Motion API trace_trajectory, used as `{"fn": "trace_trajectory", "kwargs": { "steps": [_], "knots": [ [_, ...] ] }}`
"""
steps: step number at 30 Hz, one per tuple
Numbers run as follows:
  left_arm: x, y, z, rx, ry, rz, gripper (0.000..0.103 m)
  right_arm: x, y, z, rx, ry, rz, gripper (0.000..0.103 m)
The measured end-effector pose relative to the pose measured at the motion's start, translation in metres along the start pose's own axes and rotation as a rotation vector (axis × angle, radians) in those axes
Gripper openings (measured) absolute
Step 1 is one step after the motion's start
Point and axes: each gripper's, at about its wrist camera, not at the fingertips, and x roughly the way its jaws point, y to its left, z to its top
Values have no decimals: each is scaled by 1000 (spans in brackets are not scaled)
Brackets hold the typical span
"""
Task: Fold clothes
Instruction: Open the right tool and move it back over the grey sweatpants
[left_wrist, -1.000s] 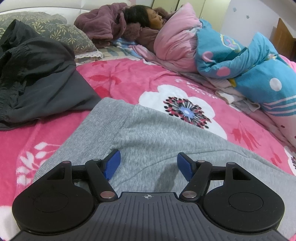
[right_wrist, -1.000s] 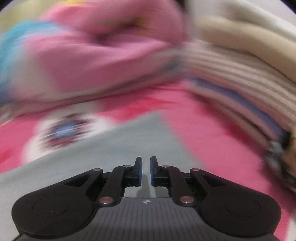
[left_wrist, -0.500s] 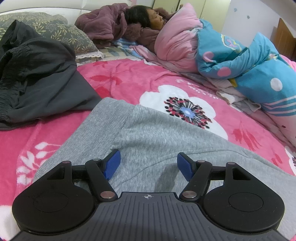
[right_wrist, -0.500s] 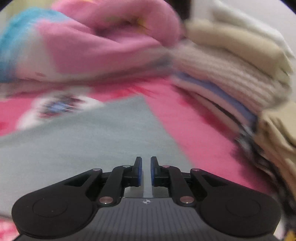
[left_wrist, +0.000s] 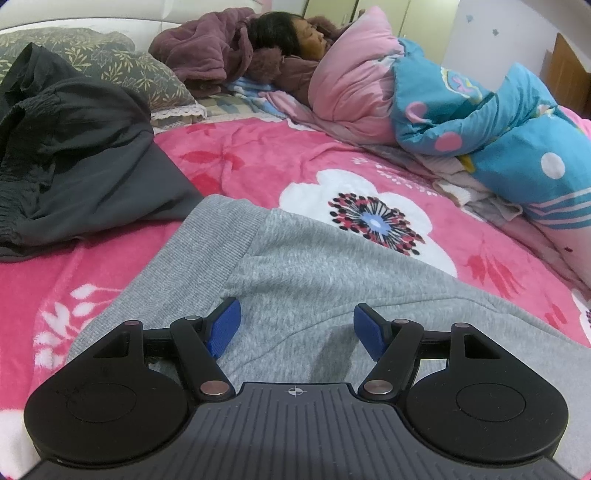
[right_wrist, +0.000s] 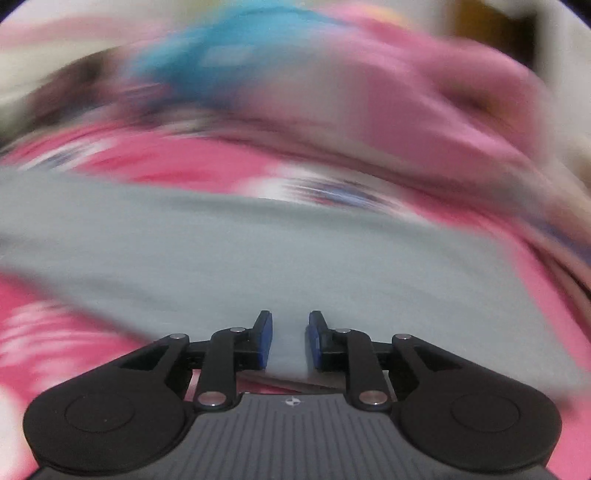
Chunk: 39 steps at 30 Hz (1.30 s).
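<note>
2 grippers are working over a grey garment on a bed.

The left gripper (left_wrist: 295, 328) is hovering low with its jaws spread wide, holding nothing, probably lining up on the grey sweatshirt (left_wrist: 314, 273) lying spread beneath it, ribbed hem toward the dark clothes (left_wrist: 74, 158). The right gripper (right_wrist: 288, 341) is showing a narrow gap with grey cloth behind; blur is hiding whether it is pinching any. Beyond, the pink floral blanket (left_wrist: 258, 162) is covering the bed, and a person (left_wrist: 291, 37) is lying by a blue quilt (left_wrist: 498, 122).
</note>
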Motion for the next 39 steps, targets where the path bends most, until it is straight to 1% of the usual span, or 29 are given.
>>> {"fn": "trace_trajectory", "kwargs": {
  "steps": [1,3,5,6,11,18,19,21,22,24,27,30,32,35,37,39],
  "knots": [
    [0,0,0,-2,0,0,69,-1,-34,-1,90,3,-58,21],
    [0,0,0,-8,0,-1,69,-1,-97,-7,246,20,-203,20],
    [0,0,0,-11,-2,-2,69,3,-98,5,234,9,-208,17],
    [0,0,0,-11,-3,-2,69,4,-99,11,228,3,-210,18],
    [1,-2,0,-8,-6,10,69,14,-101,40,197,-22,-220,18],
    [1,-1,1,-2,-6,4,69,111,-60,82,86,117,-138,17],
    [1,0,1,-4,-6,4,69,124,-77,88,135,124,-164,17],
    [1,0,1,-7,-6,2,69,139,-119,96,281,150,-266,17],
    [1,0,1,-9,-5,1,69,134,-131,94,317,146,-301,16],
    [1,0,2,-12,-5,0,69,124,-154,92,387,137,-372,18],
    [1,0,1,-19,-5,-2,70,109,-188,87,491,123,-472,18],
    [1,-3,0,-21,-5,5,73,68,-171,75,483,72,-355,18],
    [2,-6,0,-20,-4,14,74,52,-143,74,427,89,-261,18],
    [1,-9,0,-22,-4,29,74,36,-85,79,295,129,-106,19],
    [-2,-9,1,-30,-8,39,74,22,-30,84,168,118,19,19],
    [-5,-8,0,-45,-12,50,74,13,22,85,68,99,120,19]
  ]
}}
